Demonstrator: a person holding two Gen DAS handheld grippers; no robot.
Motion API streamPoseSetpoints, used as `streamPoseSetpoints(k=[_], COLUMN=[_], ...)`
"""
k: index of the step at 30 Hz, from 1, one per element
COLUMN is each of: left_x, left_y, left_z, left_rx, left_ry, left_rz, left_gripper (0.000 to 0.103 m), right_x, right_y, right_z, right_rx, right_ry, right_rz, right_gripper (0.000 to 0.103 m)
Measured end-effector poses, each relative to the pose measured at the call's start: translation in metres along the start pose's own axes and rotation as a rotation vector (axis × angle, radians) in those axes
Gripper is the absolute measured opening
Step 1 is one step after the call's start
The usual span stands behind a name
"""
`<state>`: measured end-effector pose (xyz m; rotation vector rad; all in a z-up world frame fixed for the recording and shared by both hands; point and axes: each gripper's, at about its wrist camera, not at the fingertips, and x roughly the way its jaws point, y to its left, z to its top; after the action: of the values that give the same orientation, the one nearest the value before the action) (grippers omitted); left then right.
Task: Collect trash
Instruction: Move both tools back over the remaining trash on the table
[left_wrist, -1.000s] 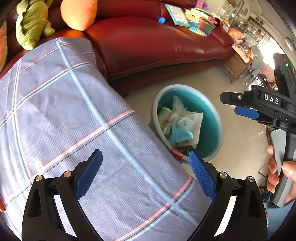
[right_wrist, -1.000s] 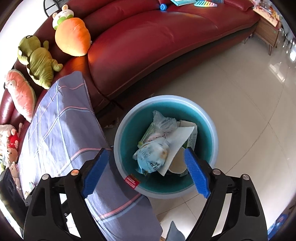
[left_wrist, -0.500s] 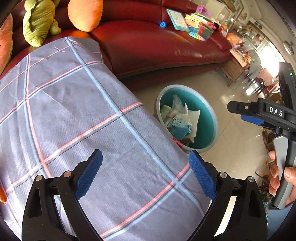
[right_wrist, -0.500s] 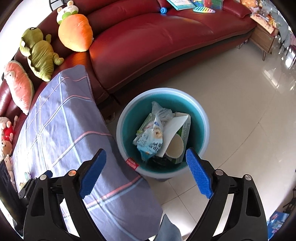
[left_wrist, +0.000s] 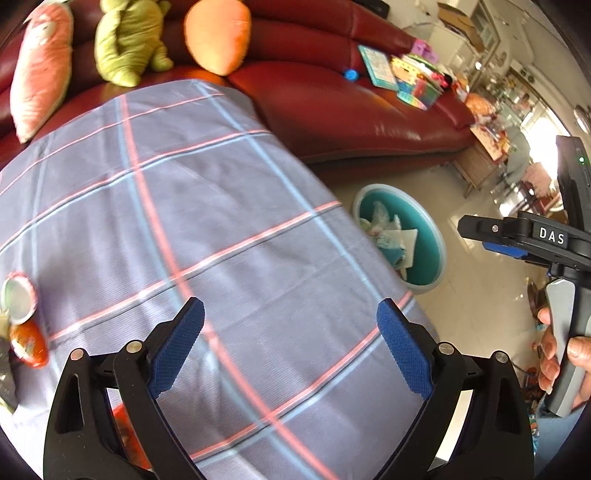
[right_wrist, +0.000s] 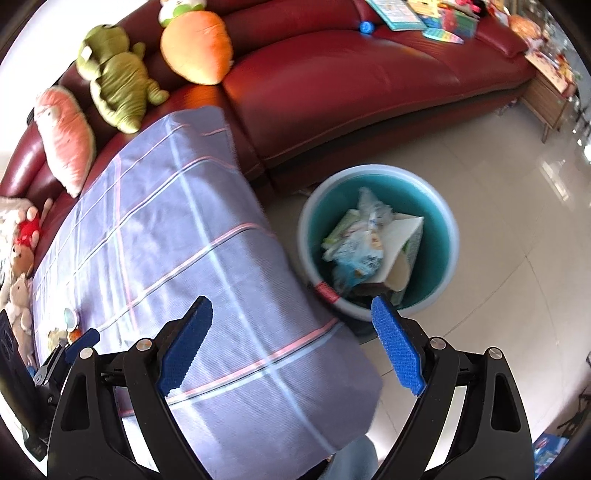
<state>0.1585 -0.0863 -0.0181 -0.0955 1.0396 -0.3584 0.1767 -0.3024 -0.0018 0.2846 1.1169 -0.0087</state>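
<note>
A teal bin (right_wrist: 439, 206) on the floor holds wrappers and paper trash (right_wrist: 364, 251); it also shows in the left wrist view (left_wrist: 430, 240). Trash lies at the left edge of the plaid-covered table (left_wrist: 207, 229): a round foil lid (left_wrist: 18, 297) and a red-orange wrapper (left_wrist: 27, 345). My left gripper (left_wrist: 290, 349) is open and empty above the cloth. My right gripper (right_wrist: 291, 341) is open and empty, above the table's corner beside the bin; it also shows in the left wrist view (left_wrist: 513, 240).
A red leather sofa (right_wrist: 351, 81) runs behind the table and bin, with plush toys (right_wrist: 114, 92) on its left and books (left_wrist: 399, 77) on its right. A wooden side table (right_wrist: 546, 99) stands at the far right. Tiled floor (right_wrist: 517, 206) surrounds the bin.
Both grippers have pulled back and swung left, away from the bin. The bin has shifted right and shrunk in both views. Table trash has come into the left wrist view.
</note>
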Motion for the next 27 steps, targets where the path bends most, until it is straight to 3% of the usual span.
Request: streamPoseSetpoints(k=[11, 19, 27], left_x=[-0.055, -0.095, -0.121], left_y=[0.097, 0.181, 0.226], left_z=[-0.035, -0.082, -0.132], left_rx=[-0.101, -0.227, -0.269], left_ry=[-0.053, -0.072, -0.068], left_rz=[0.116, 0.182, 0.243], left_gripper=[0.095, 0.095, 0.095], right_x=[0.008, 0.042, 0.061], right_y=[0.104, 0.196, 0.256], right_z=[-0.027, -0.087, -0.147], right_rx=[-0.166, -0.352, -0.492], right_ry=[0.049, 0.215, 0.322], right_rz=[0.043, 0.123, 0.160], right_gripper=[0.084, 0.084, 0.084])
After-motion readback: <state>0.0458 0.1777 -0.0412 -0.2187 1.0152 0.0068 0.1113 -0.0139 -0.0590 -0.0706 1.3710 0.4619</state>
